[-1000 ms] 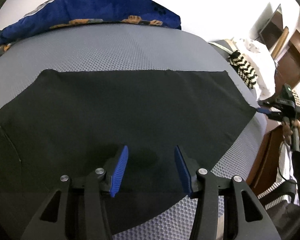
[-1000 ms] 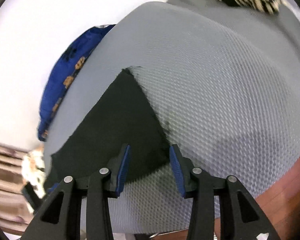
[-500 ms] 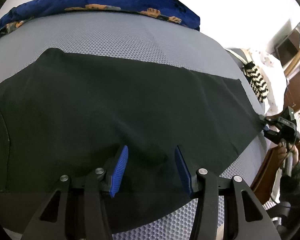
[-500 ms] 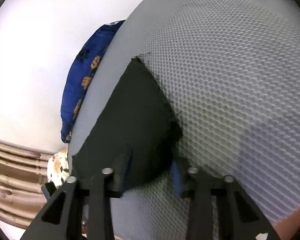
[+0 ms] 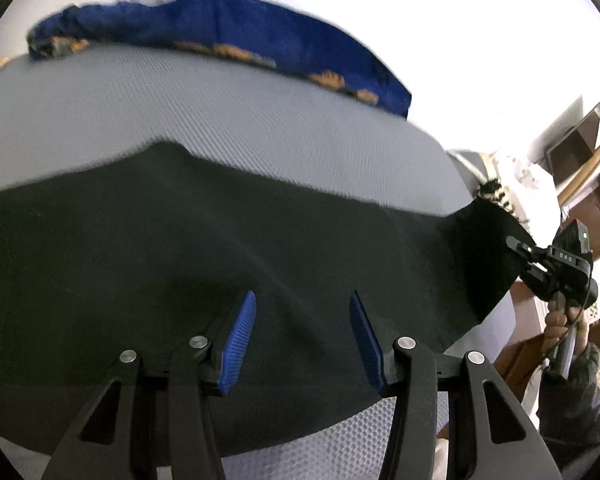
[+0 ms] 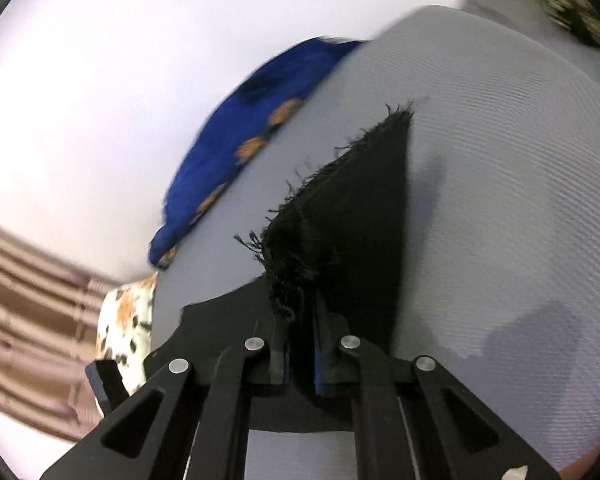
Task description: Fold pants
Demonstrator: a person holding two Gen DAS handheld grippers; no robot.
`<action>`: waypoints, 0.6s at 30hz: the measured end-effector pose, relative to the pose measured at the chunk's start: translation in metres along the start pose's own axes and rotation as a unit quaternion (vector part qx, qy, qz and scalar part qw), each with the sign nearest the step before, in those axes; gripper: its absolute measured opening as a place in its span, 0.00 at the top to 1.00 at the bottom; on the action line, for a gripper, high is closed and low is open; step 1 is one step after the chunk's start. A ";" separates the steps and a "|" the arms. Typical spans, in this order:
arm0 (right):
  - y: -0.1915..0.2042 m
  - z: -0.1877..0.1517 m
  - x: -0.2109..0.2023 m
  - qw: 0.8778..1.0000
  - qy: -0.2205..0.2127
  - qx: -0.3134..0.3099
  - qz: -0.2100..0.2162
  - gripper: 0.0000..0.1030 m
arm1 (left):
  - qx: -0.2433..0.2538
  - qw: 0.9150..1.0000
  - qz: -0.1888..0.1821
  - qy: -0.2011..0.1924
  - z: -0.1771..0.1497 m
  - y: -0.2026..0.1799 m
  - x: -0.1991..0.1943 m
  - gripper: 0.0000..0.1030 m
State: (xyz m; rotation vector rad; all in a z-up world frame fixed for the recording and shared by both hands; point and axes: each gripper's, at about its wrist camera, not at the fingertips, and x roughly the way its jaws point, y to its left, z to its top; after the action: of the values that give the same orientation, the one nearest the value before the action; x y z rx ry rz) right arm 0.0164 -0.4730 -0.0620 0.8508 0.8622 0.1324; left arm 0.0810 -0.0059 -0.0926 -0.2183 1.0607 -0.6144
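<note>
Black pants [image 5: 220, 256] lie spread across a grey honeycomb-textured bed [image 5: 180, 112]. My left gripper [image 5: 302, 340] is open, its blue pads [image 5: 240, 328] hovering over the near edge of the pants. My right gripper [image 6: 300, 356] is shut on the frayed leg hem of the pants [image 6: 352, 216] and holds that end lifted off the bed. In the left wrist view the right gripper [image 5: 518, 254] shows at the far right, with the raised hem [image 5: 484, 248] in it.
A blue blanket with orange prints [image 5: 240, 36] lies along the bed's far side, also in the right wrist view [image 6: 252, 132]. A black-and-white patterned cloth [image 5: 496, 196] and wooden furniture [image 5: 588, 184] stand at the right.
My right gripper closed on the pants' leg hem and lifted it off the bed. The left gripper stayed open and shifted over the pants.
</note>
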 end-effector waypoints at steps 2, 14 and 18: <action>0.028 0.003 0.015 1.000 0.015 -0.026 0.009 0.91 | -0.002 1.000 0.004 -0.010 0.006 0.008 -0.017 0.51; 0.171 -0.053 0.155 0.976 0.153 -0.139 0.075 0.91 | -0.071 0.996 0.012 -0.056 -0.011 0.079 -0.083 0.51; 0.196 -0.102 0.191 0.957 0.211 -0.181 0.077 0.91 | -0.080 0.996 0.007 -0.049 -0.023 0.093 -0.089 0.51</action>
State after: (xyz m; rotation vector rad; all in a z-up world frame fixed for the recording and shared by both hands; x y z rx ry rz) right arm 0.1134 -0.1979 -0.0770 0.5475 1.1271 0.6085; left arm 0.0651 0.1233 -0.0796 -0.3765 1.0156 -0.5021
